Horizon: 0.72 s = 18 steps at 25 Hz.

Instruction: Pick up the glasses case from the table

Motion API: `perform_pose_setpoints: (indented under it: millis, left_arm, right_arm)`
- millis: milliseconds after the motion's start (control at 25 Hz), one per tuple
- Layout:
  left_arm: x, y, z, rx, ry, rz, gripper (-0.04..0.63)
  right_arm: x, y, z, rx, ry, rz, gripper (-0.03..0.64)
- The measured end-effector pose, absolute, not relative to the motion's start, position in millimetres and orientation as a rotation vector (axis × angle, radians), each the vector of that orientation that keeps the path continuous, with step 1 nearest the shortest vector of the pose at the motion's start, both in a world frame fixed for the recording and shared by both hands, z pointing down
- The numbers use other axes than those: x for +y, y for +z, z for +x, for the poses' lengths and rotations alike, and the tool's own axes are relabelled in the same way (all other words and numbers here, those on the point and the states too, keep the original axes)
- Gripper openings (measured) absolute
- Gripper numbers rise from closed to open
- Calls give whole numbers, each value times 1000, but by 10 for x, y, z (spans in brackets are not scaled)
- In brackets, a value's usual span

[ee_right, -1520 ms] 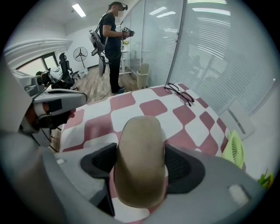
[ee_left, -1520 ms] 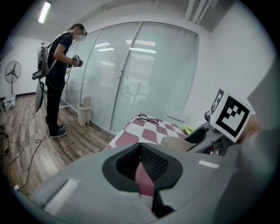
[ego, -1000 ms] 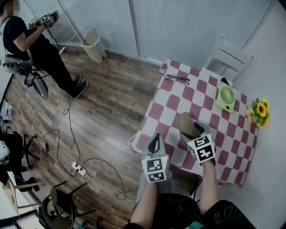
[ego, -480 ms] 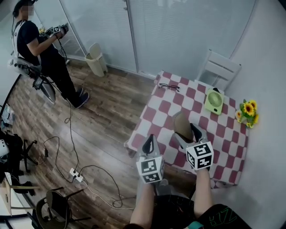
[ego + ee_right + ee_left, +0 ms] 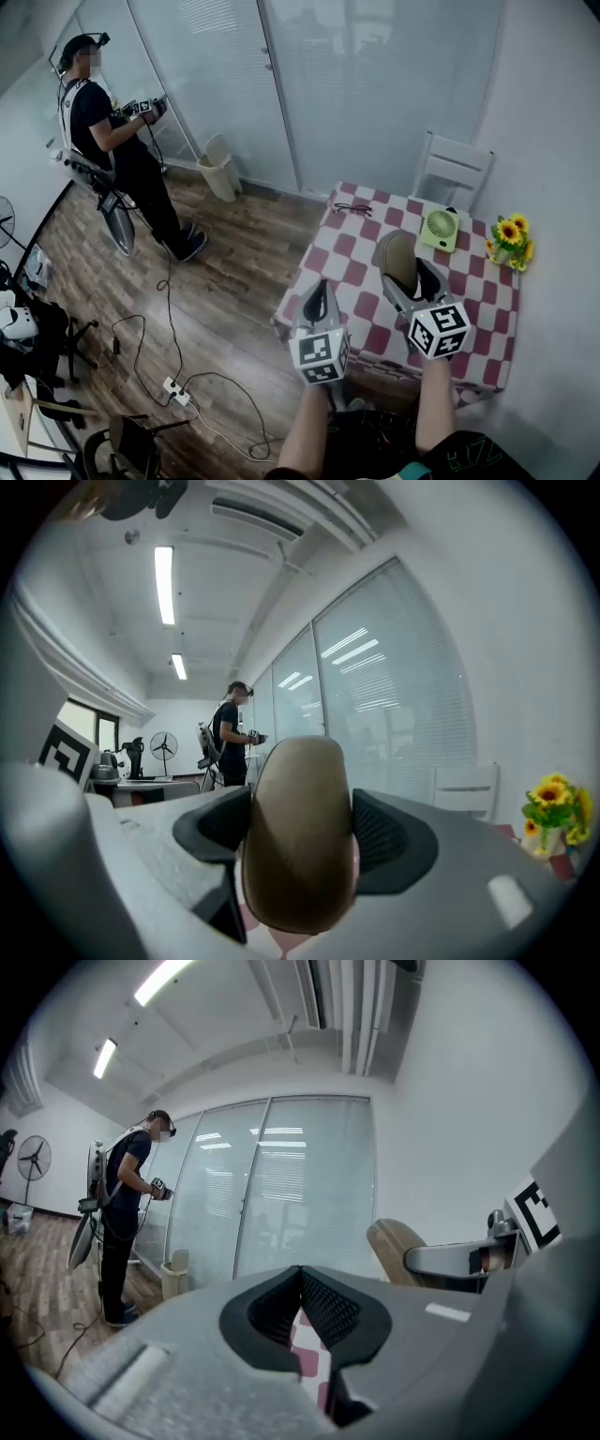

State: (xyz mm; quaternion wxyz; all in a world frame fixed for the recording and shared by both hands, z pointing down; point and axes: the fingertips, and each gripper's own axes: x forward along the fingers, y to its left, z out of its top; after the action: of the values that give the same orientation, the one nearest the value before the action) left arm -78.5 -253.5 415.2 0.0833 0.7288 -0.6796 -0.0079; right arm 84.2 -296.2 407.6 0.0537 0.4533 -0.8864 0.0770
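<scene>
Right gripper (image 5: 300, 827) clamped on the case (image 5: 396, 258), a jaw on each long side. Case is closed and held up off the table (image 5: 469, 281), over its near half. Left gripper (image 5: 301, 1283) jaws pressed together, nothing between, by the table's near-left edge. Table sits against the right wall, chair (image 5: 453, 172) at its far edge. Fan (image 5: 439, 228) and sunflowers (image 5: 509, 239) far right, glasses (image 5: 352, 208) far-left corner. Open floor to the left, cable (image 5: 169, 309) across it. Bin (image 5: 221, 167) by the far glass, contents not visible.

Bright light from long white ceiling strip lamps (image 5: 164, 583); my gripper views bow towards black edges; tan oval glasses case (image 5: 298, 836) slightly soft.
</scene>
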Motion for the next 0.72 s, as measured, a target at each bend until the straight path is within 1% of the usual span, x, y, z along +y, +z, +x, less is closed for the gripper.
perform_pose_setpoints:
  millis: [280, 720]
  left_arm:
    - [-2564, 3721, -660, -2070, -69, 2265, 11]
    - [-2671, 3594, -551, -2085, -78, 2306, 11]
  right_arm:
    - [-2951, 3621, 1119, -2786, 136, 1463, 342]
    - [-3007, 3532, 1233, -2815, 58, 1445, 342]
